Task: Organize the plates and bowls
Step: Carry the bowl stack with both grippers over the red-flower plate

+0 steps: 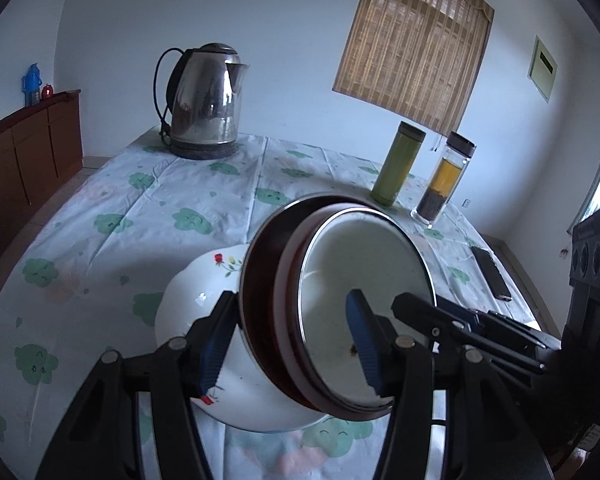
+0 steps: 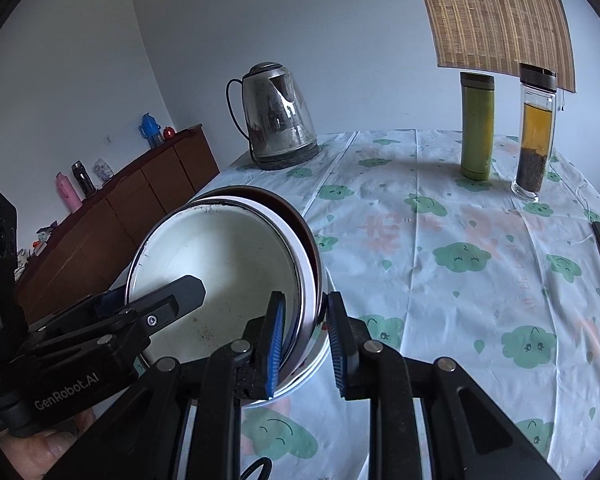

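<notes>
Left wrist view: the left gripper (image 1: 290, 344) clamps one side of a stack of nested bowls (image 1: 340, 300), its blue-padded fingers (image 1: 362, 336) about half apart, one pad inside the white enamel bowl on top, the other outside the stack's wall. The stack is tilted above the table (image 1: 140, 208), held over a white flowered plate (image 1: 204, 292) lying on the cloud-print cloth. The right gripper (image 1: 416, 308) reaches in from the right onto the stack's far rim. Behind stand a steel kettle (image 1: 204, 100), a green flask (image 1: 398, 164) and a glass tea bottle (image 1: 446, 180); a dark phone (image 1: 492, 274) lies near the table's right edge.

Right wrist view: the right gripper (image 2: 306, 344) pinches the stack's rim (image 2: 308, 280) between narrowly parted pads. The left gripper (image 2: 160, 300) grips the opposite side. A wooden sideboard (image 2: 140, 196) lines the wall.
</notes>
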The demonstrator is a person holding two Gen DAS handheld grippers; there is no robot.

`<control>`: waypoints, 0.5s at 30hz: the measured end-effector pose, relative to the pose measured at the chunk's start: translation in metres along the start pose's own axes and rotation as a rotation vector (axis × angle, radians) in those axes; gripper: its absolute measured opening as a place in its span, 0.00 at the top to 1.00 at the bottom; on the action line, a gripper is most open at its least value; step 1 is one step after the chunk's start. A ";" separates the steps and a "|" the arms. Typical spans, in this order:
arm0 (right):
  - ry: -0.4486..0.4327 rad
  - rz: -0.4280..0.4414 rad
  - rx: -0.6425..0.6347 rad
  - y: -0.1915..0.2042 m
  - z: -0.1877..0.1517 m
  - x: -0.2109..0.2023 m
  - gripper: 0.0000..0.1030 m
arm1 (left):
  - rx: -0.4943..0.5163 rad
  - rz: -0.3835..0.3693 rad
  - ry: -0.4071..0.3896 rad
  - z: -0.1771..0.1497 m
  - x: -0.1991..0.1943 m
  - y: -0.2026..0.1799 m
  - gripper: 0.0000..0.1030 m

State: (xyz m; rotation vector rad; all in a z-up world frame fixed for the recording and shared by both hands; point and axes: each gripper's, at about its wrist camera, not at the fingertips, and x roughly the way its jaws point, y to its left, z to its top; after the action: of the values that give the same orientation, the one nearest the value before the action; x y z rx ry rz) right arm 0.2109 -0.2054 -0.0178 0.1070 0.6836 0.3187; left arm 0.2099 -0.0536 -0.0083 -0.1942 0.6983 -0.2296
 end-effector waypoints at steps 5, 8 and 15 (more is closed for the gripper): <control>0.008 0.006 -0.011 0.011 0.002 0.008 0.78 | -0.011 0.012 0.002 -0.001 0.001 0.013 0.47; 0.018 0.005 -0.018 0.017 0.001 0.013 0.78 | -0.023 0.013 0.006 -0.001 0.003 0.021 0.47; 0.031 -0.005 -0.030 0.023 -0.001 0.020 0.78 | -0.039 0.009 0.011 -0.002 0.009 0.029 0.47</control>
State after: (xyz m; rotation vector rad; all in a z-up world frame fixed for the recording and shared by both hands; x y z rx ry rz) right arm 0.2190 -0.1770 -0.0259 0.0719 0.7090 0.3260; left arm 0.2189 -0.0283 -0.0229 -0.2268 0.7147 -0.2083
